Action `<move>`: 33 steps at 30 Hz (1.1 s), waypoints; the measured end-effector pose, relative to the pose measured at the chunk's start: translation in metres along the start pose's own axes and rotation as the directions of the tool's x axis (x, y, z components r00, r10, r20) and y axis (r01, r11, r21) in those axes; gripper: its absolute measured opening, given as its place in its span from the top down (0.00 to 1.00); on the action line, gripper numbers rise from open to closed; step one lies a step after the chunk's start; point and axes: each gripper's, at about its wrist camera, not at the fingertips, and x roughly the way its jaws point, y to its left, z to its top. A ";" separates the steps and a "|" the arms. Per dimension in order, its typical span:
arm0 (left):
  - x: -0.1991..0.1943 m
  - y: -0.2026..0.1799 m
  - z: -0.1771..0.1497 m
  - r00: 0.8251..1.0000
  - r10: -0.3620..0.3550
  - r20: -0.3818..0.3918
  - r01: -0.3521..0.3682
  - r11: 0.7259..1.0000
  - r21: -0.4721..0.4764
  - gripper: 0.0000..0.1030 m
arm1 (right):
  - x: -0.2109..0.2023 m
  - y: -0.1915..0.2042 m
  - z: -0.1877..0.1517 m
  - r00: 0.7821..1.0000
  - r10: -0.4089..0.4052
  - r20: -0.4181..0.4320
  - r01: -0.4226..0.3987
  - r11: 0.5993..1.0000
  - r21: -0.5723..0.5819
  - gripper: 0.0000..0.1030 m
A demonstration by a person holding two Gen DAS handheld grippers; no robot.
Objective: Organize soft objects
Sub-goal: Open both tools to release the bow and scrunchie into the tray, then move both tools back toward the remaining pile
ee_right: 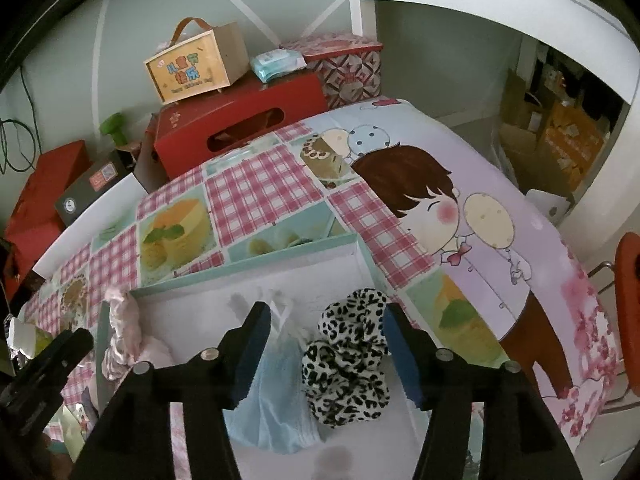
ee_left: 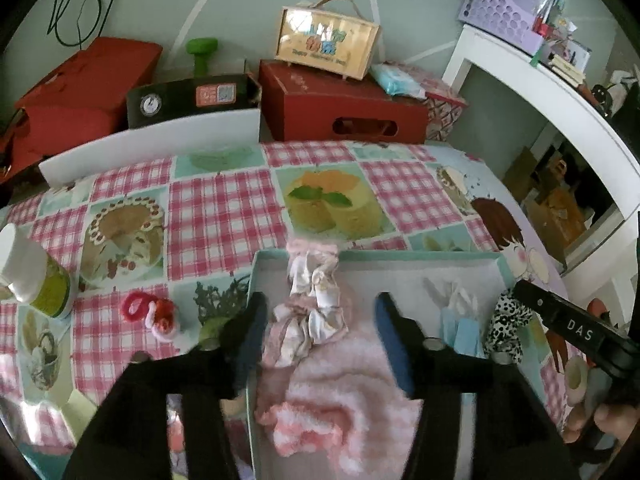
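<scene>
A teal-rimmed white box sits on the table and holds soft things. My left gripper is open above it, over a pale floral scrunchie and a fluffy pink sock. A second pink scrunchie hangs over the box's far rim. My right gripper is open over a leopard-print scrunchie and a light blue face mask inside the box.
On the checked tablecloth, left of the box, lie a red and pink pipe-cleaner toy, a dark green sprig and a green-white cup. Red boxes stand behind the table. A white shelf is at the right.
</scene>
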 end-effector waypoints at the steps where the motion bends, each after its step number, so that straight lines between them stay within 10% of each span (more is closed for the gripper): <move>1: -0.001 0.000 0.000 1.000 0.009 -0.008 -0.009 1.000 -0.003 0.31 | 0.000 0.000 0.000 1.000 -0.003 -0.001 0.003 1.000 0.000 0.33; 8: 0.000 0.012 -0.003 0.997 0.056 -0.046 -0.059 0.995 -0.075 0.07 | 0.002 0.005 -0.001 0.998 -0.063 0.000 0.063 0.997 -0.050 0.00; 33: -0.022 0.049 -0.018 0.993 0.083 -0.082 -0.096 0.981 -0.167 0.00 | -0.010 0.026 0.001 1.000 -0.027 0.012 0.028 0.995 -0.092 0.00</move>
